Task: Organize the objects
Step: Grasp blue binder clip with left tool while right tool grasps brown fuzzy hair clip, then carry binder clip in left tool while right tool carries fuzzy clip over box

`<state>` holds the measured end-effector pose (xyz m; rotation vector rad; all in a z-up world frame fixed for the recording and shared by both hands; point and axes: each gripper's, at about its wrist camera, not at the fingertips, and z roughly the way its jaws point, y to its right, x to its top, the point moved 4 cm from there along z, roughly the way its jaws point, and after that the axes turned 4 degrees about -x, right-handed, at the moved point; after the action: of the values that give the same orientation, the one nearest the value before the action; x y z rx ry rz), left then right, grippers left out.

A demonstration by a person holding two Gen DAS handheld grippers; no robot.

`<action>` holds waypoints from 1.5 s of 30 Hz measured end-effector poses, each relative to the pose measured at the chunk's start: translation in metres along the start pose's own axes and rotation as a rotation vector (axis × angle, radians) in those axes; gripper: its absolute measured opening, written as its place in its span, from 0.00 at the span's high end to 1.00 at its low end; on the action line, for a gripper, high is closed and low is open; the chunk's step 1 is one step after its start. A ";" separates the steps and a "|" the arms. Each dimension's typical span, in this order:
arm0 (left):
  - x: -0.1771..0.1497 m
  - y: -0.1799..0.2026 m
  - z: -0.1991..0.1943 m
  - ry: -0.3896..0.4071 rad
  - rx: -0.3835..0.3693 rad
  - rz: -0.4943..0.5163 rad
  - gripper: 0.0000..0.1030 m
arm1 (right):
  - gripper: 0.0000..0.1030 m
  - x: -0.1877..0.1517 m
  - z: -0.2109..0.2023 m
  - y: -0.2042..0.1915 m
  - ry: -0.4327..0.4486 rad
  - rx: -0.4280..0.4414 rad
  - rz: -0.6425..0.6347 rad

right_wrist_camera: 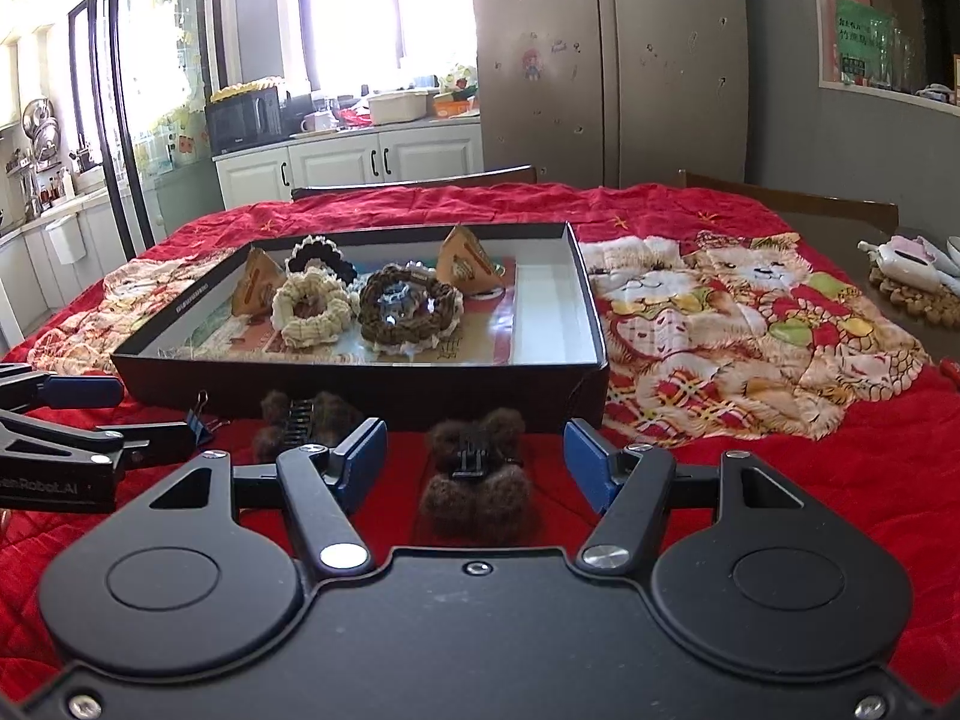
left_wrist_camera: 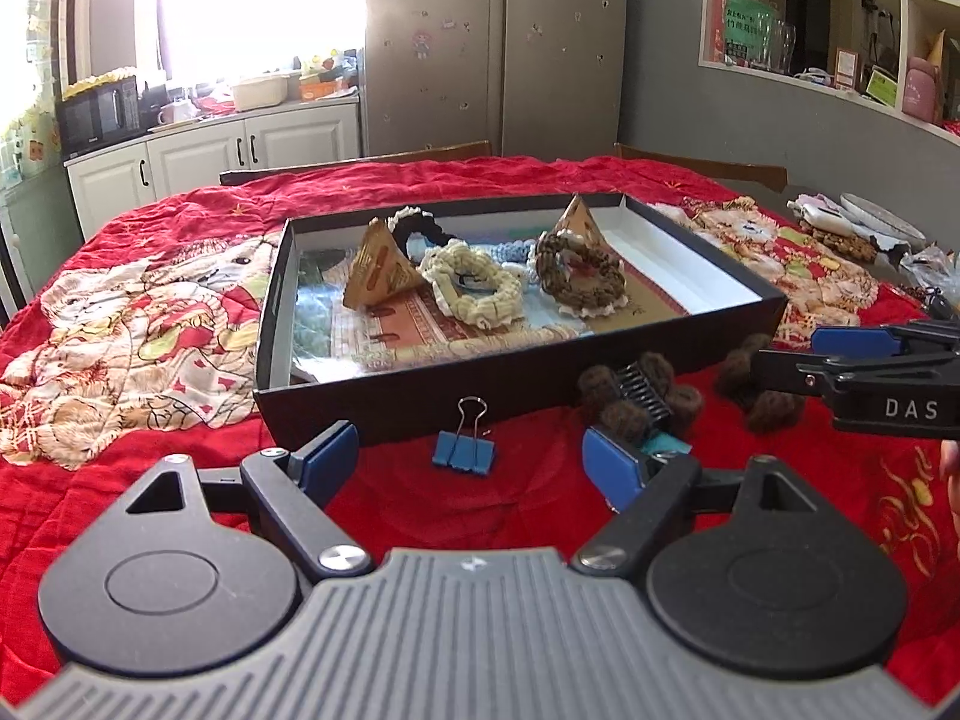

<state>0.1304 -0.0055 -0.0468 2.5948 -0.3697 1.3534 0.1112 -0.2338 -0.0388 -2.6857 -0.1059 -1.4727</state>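
Two fuzzy brown hair clips lie on the red quilt (right_wrist_camera: 750, 480) just before the black box (right_wrist_camera: 360, 384). Right clip (right_wrist_camera: 477, 477) sits between the right gripper (right_wrist_camera: 474, 459) pads, jaws part open, untouched. Left gripper (left_wrist_camera: 465, 462) angled down, jaws wide, empty, straddling a blue binder clip (left_wrist_camera: 465, 450); left clip (left_wrist_camera: 639, 399) beside its right pad.

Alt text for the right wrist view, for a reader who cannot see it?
The open right gripper frames a fuzzy brown hair claw on a red quilt, just before a black box of scrunchies.
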 end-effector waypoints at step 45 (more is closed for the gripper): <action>-0.008 0.002 0.031 -0.024 -0.016 -0.028 0.71 | 0.63 -0.016 0.028 -0.001 -0.078 -0.001 0.004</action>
<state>0.1497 -0.0148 -0.0712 2.5953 -0.3458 1.3059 0.1256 -0.2308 -0.0675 -2.7432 -0.1039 -1.3668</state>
